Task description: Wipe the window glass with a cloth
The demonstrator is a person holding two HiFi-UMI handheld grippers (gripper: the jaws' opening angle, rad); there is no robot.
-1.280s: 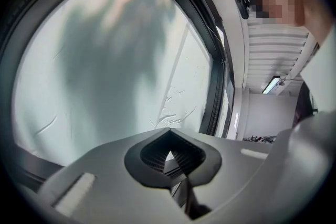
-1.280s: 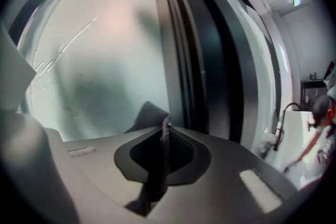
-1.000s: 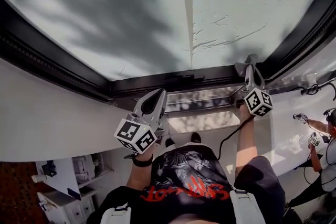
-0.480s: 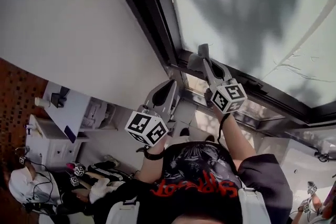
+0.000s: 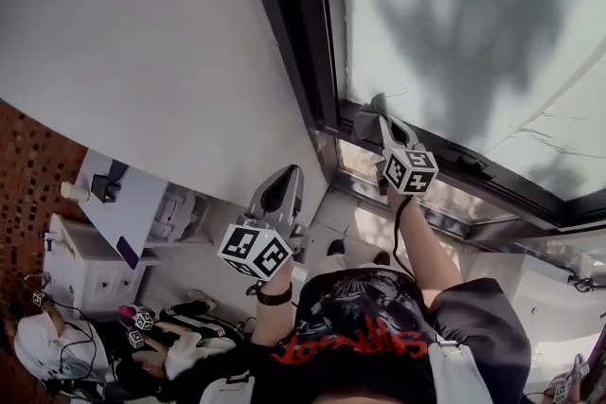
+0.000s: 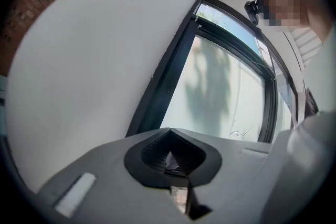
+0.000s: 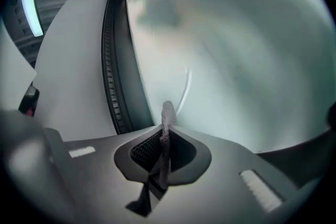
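Note:
The window glass (image 5: 473, 24) fills the upper right of the head view, set in a dark frame (image 5: 294, 43). My right gripper (image 5: 377, 109) is raised to the glass's lower left corner, shut on a grey cloth (image 5: 365, 116) that presses against the pane. In the right gripper view the cloth (image 7: 166, 134) stands as a thin grey strip pinched between the shut jaws, with the glass (image 7: 236, 50) close ahead. My left gripper (image 5: 279, 194) hangs lower, away from the glass, with its jaws shut and nothing in them. The left gripper view shows the window glass (image 6: 220, 97) at a distance.
A white wall (image 5: 123, 43) runs left of the window frame. Below stand a white cabinet (image 5: 90, 265) and a seated person (image 5: 57, 345) with cables at the lower left. A brick wall (image 5: 24, 166) shows at the left edge.
The head view has swung left. My right gripper with the cloth has moved from the lower right of the pane to its lower left corner. The left gripper stays low.

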